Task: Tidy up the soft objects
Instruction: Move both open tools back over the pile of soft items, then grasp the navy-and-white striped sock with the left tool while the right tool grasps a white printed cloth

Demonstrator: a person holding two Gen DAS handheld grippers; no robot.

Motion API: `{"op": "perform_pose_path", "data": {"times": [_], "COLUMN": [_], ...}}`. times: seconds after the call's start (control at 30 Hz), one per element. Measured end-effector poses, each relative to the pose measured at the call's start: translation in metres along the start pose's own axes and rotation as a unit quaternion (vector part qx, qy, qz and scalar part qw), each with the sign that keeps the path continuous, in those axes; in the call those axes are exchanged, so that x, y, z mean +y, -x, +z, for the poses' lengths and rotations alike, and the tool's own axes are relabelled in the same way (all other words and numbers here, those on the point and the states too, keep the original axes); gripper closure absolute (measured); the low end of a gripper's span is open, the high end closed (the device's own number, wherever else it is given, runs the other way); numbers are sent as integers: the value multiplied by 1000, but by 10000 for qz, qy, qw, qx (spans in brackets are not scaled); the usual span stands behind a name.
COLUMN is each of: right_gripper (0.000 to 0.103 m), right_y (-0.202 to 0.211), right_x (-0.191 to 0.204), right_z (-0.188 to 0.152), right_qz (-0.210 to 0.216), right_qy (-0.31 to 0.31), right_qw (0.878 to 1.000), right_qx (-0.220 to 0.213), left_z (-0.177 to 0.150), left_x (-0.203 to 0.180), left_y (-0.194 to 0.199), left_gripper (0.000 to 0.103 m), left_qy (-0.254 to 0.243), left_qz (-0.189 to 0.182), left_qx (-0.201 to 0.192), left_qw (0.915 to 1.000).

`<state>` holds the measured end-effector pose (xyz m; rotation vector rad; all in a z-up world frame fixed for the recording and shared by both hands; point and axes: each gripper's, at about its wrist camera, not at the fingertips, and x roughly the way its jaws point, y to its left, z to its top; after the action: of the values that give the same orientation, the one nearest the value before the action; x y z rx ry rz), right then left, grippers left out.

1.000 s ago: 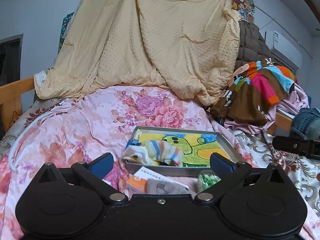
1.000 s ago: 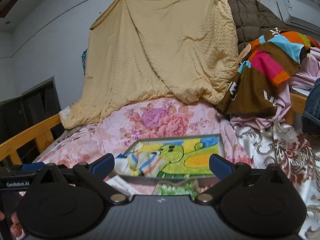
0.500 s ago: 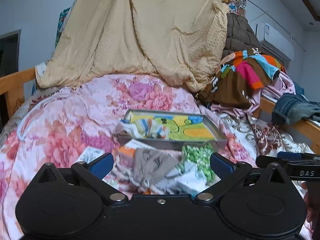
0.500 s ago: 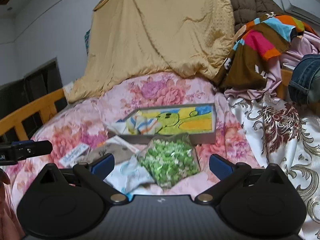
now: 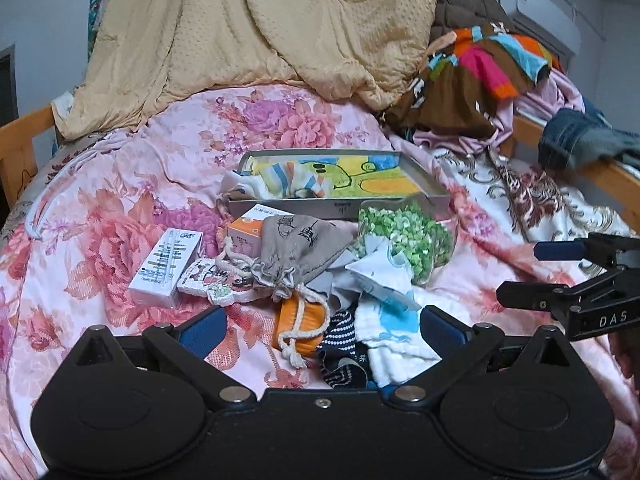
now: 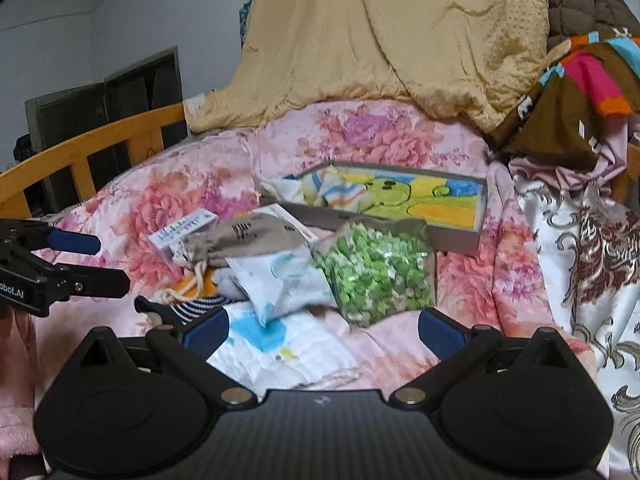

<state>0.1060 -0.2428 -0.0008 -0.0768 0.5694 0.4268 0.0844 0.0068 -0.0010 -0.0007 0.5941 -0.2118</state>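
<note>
Both tongs, left tongs [image 5: 322, 330] and right tongs [image 6: 322, 330], hang wide open and empty (nothing picked) before the tray [image 5: 434, 200], ready for the heaped cloths [image 6: 280, 344].

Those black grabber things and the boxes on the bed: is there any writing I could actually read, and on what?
"DAS": on the right gripper, seen from the left wrist.
"obot.AI": on the left gripper, cut off at the picture's edge.
White box: print too small to read.
Grey drawstring pouch: dark characters, not legible.
Tray: front-wall mark too blurred.
</note>
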Motion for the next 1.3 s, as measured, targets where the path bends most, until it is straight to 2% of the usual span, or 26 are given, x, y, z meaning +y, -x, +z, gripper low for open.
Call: {"op": "perform_pose_path", "data": {"times": [0.2, 0.57, 0.63, 0.7, 0.8, 0.87, 1.1, 1.3], "right_gripper": [0, 0, 0, 0, 0, 0, 0, 1], "right_y": [-6, -15, -18, -23, -29, -31, -48, -62], "right_x": [-5, -8, -7, -6, 0, 3, 5, 25], "right_z": [-1, -1, -1, -1, -4, -7, -13, -19], "right_qz": [136, 359, 472, 758, 985, 989, 1047, 1123], "right_qy": [100, 333, 369, 497, 878, 1030, 888, 1579], "right_qw": [9997, 9981, 9972, 9937, 9869, 9850, 9855, 9754], "right_qx": [190, 365, 439, 662, 932, 969, 994, 1054], "left_z": [-5, -18, -19, -20, -22, -23, -30, -35], "left_x": [-6, -27, -28, -28, -29, -31, -43, -51], "left_y": [-7, -16, -17, -19, -23, -25, -33, -40], "left_gripper": [1, 1, 1, 1, 1, 1, 1, 3], "left_qy": [-223, -1089, -1160, -1194, -1291, -1379, -1883, -2185], "left_qz": [-99, -302, -297, -311, -304, -298, -379, -433], "left_qx": [200, 446, 488, 537, 618, 673, 773, 856], "left_qw": [9995, 9926, 9916, 9909, 9892, 9877, 9783, 9711]}}
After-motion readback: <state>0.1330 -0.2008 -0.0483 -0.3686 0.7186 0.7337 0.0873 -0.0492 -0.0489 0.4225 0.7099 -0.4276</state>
